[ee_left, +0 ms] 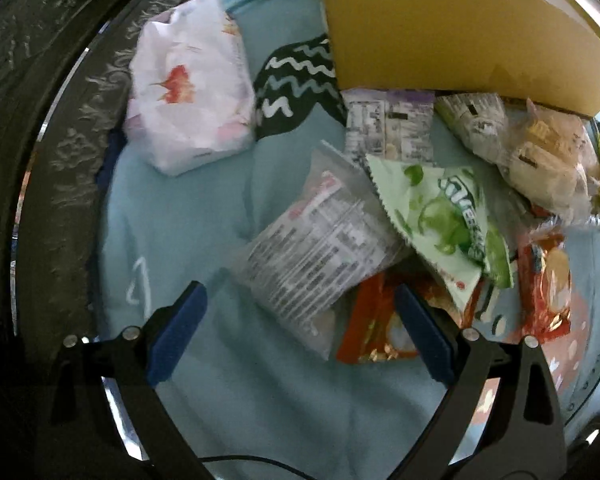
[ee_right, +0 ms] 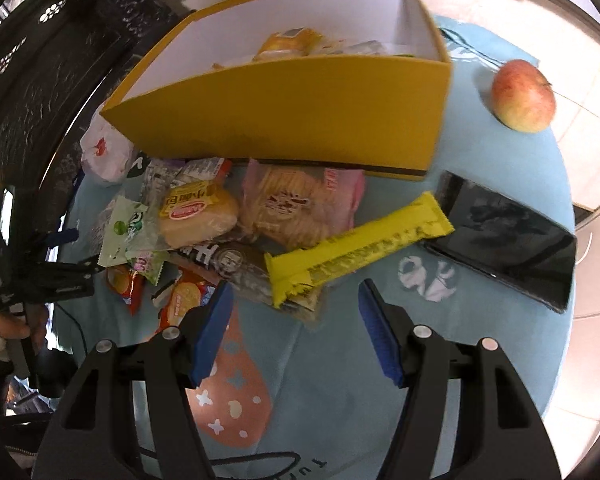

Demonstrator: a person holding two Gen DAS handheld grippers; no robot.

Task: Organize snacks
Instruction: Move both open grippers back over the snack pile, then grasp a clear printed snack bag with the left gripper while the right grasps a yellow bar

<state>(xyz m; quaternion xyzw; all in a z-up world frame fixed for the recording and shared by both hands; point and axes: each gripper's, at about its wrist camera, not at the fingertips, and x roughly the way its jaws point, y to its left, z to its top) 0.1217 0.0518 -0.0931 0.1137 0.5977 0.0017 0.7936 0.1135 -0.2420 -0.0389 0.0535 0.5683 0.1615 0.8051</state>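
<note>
While both grippers hang above a round table draped in soft pale-blue printed cloth (ee_right: 480, 168), a heap of crinkly snack packets (ee_right: 236, 224) lies against the front wall of a rectangular yellow cardboard box (ee_right: 292, 120) — a few wrapped snacks already sit inside it. The right gripper (ee_right: 296, 320), with ribbed blue pads, stands apart and empty just short of a long glossy yellow bar wrapper (ee_right: 360, 244). The left gripper (ee_left: 300, 340) is also spread wide, empty, over a clear printed plastic packet (ee_left: 320, 256). A smooth round apple (ee_right: 524, 96) and a flat black phone (ee_right: 508, 236) lie nearby.
</note>
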